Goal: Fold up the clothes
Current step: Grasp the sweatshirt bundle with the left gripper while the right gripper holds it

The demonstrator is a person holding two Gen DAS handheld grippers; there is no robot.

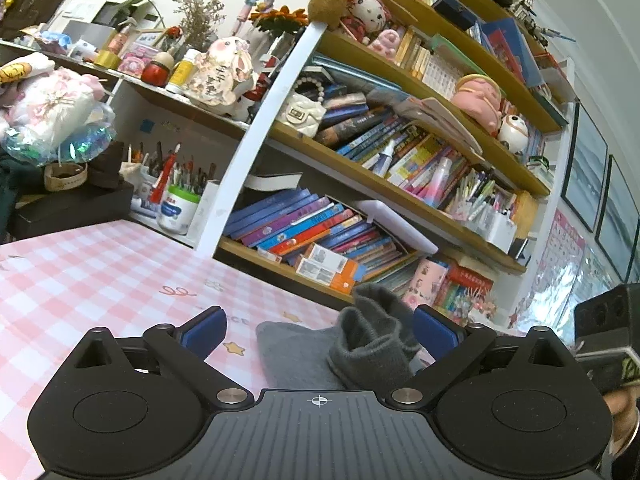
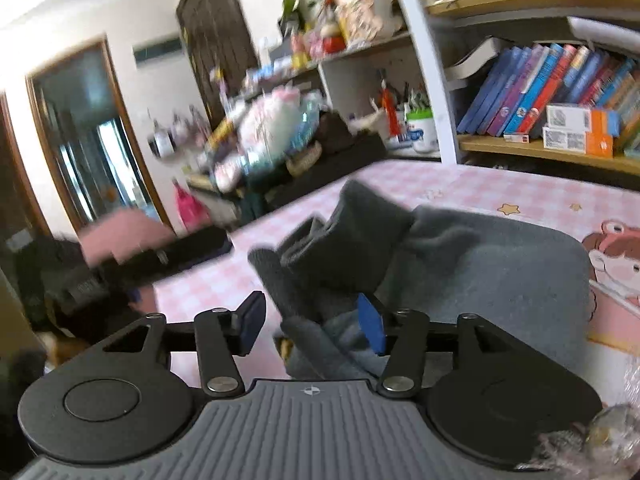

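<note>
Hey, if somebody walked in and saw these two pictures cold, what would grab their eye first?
Probably the crumpled grey garment bunched up on the pink checked tablecloth, between the spread blue pads of the left hand-held gripper. Next, the crammed bookshelf behind the table, full of bright books and plush toys. In the right wrist view, the right hand-held gripper is open with grey cloth between its pads.

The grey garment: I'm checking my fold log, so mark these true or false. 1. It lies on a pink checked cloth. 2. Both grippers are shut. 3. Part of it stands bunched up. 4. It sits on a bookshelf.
1. True: the grey garment lies on the pink checked cloth.
2. False: the left gripper and right gripper are both open.
3. True: a bunched part rises.
4. False: the bookshelf stands behind it.
</note>
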